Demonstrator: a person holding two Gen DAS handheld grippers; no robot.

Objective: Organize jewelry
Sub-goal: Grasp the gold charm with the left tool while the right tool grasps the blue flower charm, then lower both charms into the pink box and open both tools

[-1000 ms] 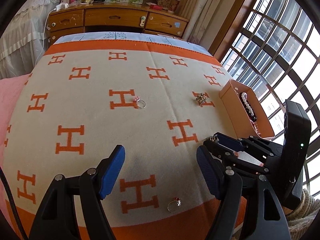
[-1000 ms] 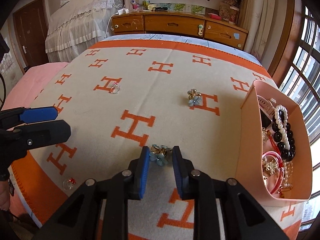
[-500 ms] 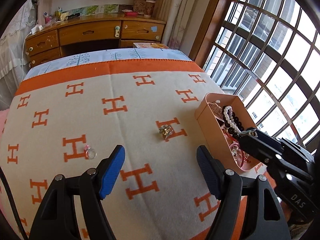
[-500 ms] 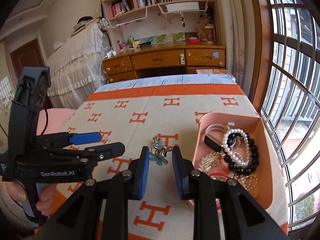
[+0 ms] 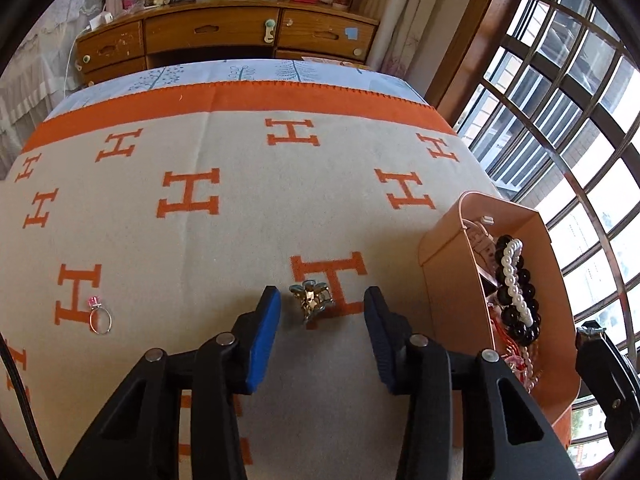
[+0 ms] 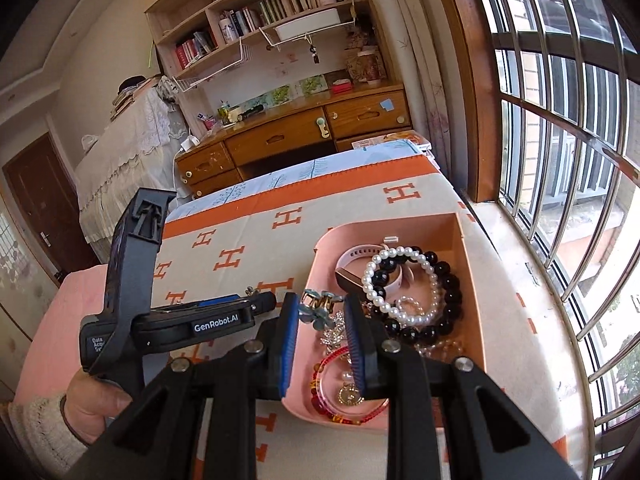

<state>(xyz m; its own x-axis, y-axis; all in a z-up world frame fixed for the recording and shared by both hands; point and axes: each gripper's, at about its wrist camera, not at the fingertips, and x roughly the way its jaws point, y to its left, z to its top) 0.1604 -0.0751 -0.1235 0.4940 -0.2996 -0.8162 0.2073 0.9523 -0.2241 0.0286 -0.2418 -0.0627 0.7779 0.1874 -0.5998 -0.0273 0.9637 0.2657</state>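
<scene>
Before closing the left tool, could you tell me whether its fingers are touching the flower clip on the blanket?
Apart. The left wrist view shows blanket between the flower clip and each blue finger of the left tool.

Grippers: I count two, left gripper (image 5: 322, 312) and right gripper (image 6: 322, 312).
Hair clips: two, one on the blanket (image 5: 312, 300), one between my right pads (image 6: 319, 307).
Rings: one (image 5: 99, 318).
Boxes: one pink box (image 5: 448, 280).
Bead bracelets in box: I count at least two, black (image 6: 444, 304) and pearl (image 6: 400, 284).
</scene>
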